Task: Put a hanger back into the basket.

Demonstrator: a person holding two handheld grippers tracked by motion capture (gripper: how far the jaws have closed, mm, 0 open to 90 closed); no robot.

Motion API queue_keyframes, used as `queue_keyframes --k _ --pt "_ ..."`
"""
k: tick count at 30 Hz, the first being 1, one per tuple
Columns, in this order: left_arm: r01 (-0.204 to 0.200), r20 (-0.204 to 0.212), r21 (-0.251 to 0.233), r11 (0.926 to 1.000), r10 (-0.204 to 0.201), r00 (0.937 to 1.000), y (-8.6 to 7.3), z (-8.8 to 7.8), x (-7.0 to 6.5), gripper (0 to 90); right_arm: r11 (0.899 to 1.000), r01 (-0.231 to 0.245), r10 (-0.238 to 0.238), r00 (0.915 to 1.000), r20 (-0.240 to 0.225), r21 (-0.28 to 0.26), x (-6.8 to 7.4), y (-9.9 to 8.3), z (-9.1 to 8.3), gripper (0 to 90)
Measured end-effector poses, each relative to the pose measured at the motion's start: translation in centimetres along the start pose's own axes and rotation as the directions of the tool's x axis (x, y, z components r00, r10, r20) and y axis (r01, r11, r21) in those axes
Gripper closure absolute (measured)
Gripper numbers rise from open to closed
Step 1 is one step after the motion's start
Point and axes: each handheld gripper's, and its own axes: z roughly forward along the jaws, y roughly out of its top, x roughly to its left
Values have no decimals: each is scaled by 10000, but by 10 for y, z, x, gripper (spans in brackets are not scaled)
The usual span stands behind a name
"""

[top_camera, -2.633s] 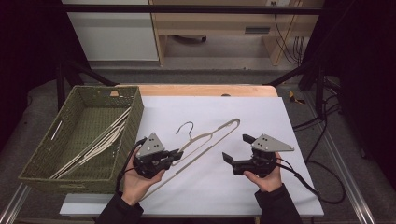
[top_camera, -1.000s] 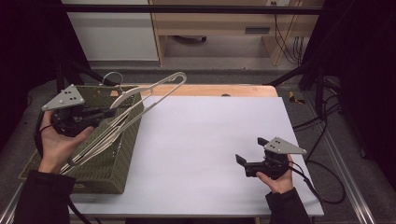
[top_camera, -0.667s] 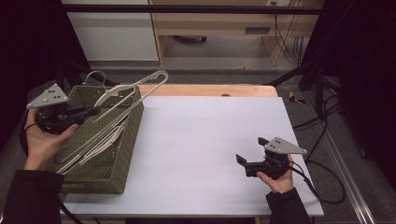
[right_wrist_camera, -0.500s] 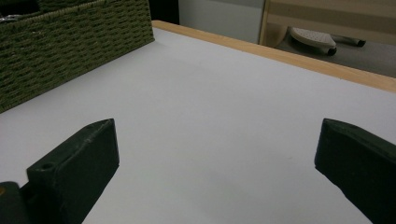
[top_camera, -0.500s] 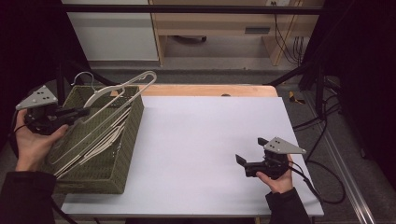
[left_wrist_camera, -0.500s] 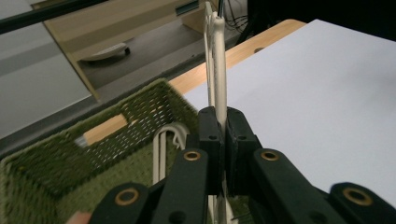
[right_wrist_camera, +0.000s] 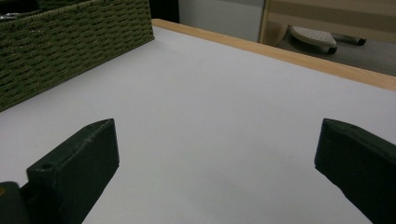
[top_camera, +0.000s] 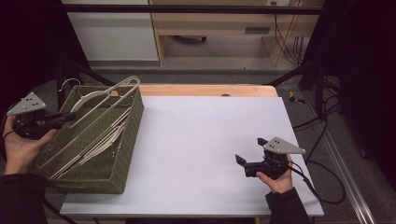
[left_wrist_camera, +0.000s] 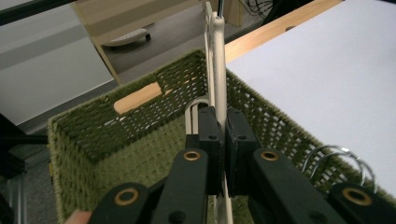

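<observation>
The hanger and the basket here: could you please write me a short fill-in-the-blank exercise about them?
1. The left gripper is shut on a cream ____.
2. The hanger is held over the woven green ____.
3. The jaws of the right gripper stand ____ over the white table.
4. Inside the basket lie more ____.

Missing words: hanger; basket; open; hangers
</observation>
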Motion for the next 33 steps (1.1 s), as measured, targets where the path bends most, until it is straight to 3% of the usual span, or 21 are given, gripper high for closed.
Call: queue_keyframes --k 3,12,24,33 --pt "68 -70 134 9999 -67 10000 -7 0 3 867 10000 5 -5 10000 8 -5 0 0 0 3" --pt "-197 -406 852 9962 232 9989 -27 5 5 867 10000 22 -22 10000 -31 58 1 0 1 4" --pt "-338 -536 1615 9863 430 9976 -60 32 -1 867 10000 1 -1 10000 -42 93 1 -1 1 4" --pt "-299 -581 1620 9863 397 9975 -81 38 0 866 9999 47 -46 9999 -98 115 2 -1 2 4"
